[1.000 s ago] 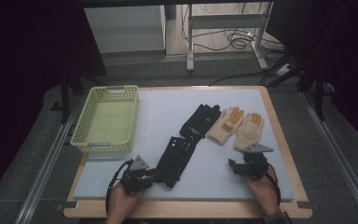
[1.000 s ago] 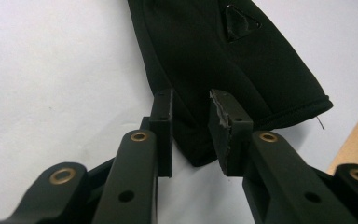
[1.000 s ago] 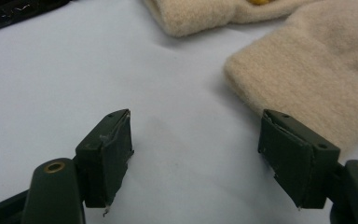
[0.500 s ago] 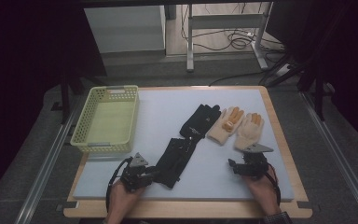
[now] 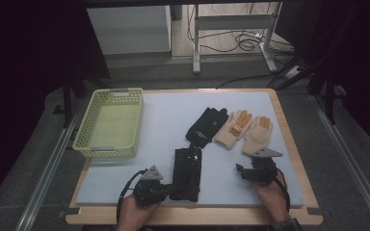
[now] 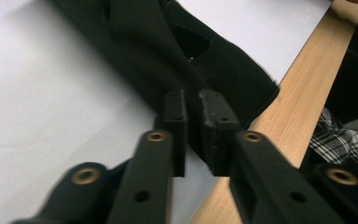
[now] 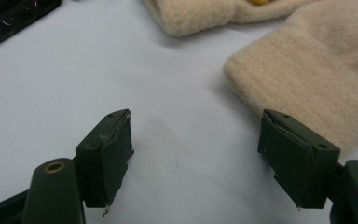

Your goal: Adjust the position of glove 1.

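Two black fabric gloves lie on the bench: the nearer black glove (image 5: 187, 173) at lower centre of the high view, the farther black glove (image 5: 206, 126) above it. The left gripper (image 6: 193, 122) has its jaws nearly together, pinching the nearer glove's cuff edge. Two cream knitted gloves (image 5: 246, 132) lie right of centre. The right gripper (image 7: 196, 154) hovers with jaws spread beside one cream cuff. One yellow-green plastic basket (image 5: 91, 150) sits left. No writing is legible.

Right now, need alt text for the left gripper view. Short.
The left tongs are closed to a narrow gap around the cuff edge of a black glove lying on a white mat. The glove's cuff reaches the mat's edge, beside the table's wooden rim. A plaid sleeve shows at far right.
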